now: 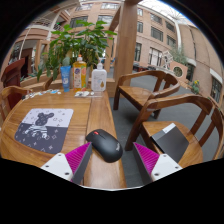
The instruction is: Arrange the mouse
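The hand-held gripper (109,158) has its two fingers spread wide, their magenta pads (76,156) well apart on either side. Between them, with a gap at each side, lies a rounded black computer mouse (104,145), resting on its own on the wooden plank counter (95,112) near the counter's right edge. Neither pad touches it.

Ahead and to the left of the fingers lies a square mouse mat (43,128) with a dark lower half, a pale upper half and a black cartoon figure printed on it; the mouse sits just beside its right edge, not on it. Far beyond the fingers, at the back of the counter, stand a yellow bottle (79,73) and a white pump bottle (99,78) close together, with a leafy green potted plant (72,45) behind them. To the right of the counter stand wooden armchairs (150,92), one beyond the other.
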Available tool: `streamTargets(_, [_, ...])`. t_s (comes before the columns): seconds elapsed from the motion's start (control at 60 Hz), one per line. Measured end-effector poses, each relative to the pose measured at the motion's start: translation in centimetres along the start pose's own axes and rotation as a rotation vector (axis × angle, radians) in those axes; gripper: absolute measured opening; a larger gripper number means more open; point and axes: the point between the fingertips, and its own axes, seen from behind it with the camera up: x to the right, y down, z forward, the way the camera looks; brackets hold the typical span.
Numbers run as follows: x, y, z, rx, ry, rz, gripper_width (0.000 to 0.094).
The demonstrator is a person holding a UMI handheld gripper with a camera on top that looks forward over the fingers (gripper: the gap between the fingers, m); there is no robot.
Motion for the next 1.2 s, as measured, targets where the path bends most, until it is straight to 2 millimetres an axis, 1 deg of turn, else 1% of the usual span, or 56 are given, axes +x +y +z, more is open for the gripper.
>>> streamTargets(0.067, [0.0, -0.7, 1.1, -0.005, 0.005, -0.009, 0.0836])
streamTargets(0.167, [-0.2, -1.3, 2.8, -0.016, -0.024, -0.003, 0.0800])
streamTargets(0.283, [-0.6, -1.8, 4.1, -0.030, -0.066, 0.025, 0.0759])
streamTargets(0.333, [-0.8, -2.0, 4.5, -0.033, -0.083, 0.038, 0.0730])
streamTargets(0.367, [-1.0, -2.1, 4.7, -0.036, -0.097, 0.044, 0.0693])
streamTargets(0.417, [-1.5, -2.2, 4.9, -0.040, -0.119, 0.057, 0.0621])
streamTargets(0.467, [-2.0, -2.2, 5.0, -0.043, -0.140, 0.072, 0.0530])
streamTargets(0.567, [-2.1, -2.2, 5.0, -0.043, -0.140, 0.072, 0.0473])
streamTargets(0.617, [-2.2, -2.3, 5.0, -0.041, -0.126, 0.060, 0.0432])
streamTargets(0.717, [-2.1, -2.2, 4.9, -0.040, -0.083, 0.032, 0.0379])
streamTargets(0.783, [-2.2, -2.3, 4.8, -0.050, -0.063, 0.035, 0.0352])
streamTargets(0.867, [-2.4, -3.0, 4.3, -0.049, -0.053, 0.041, 0.0349])
streamTargets(0.9, [-2.0, -4.3, 3.7, -0.022, -0.040, 0.054, 0.0351])
streamTargets(0.95, [-1.6, -7.3, 2.2, 0.039, -0.020, 0.070, 0.0351])
streamTargets(1.017, [-1.3, -12.6, -0.5, 0.141, 0.001, 0.094, 0.0350])
streamTargets(1.067, [-1.8, -16.9, -2.5, 0.217, 0.002, 0.098, 0.0351])
streamTargets(1.133, [-3.4, -22.0, -5.4, 0.318, -0.014, 0.106, 0.0350])
streamTargets(1.183, [-5.7, -24.7, -7.1, 0.372, -0.041, 0.111, 0.0349])
streamTargets(1.2, [-6.5, -25.7, -7.2, 0.378, -0.055, 0.114, 0.0349])
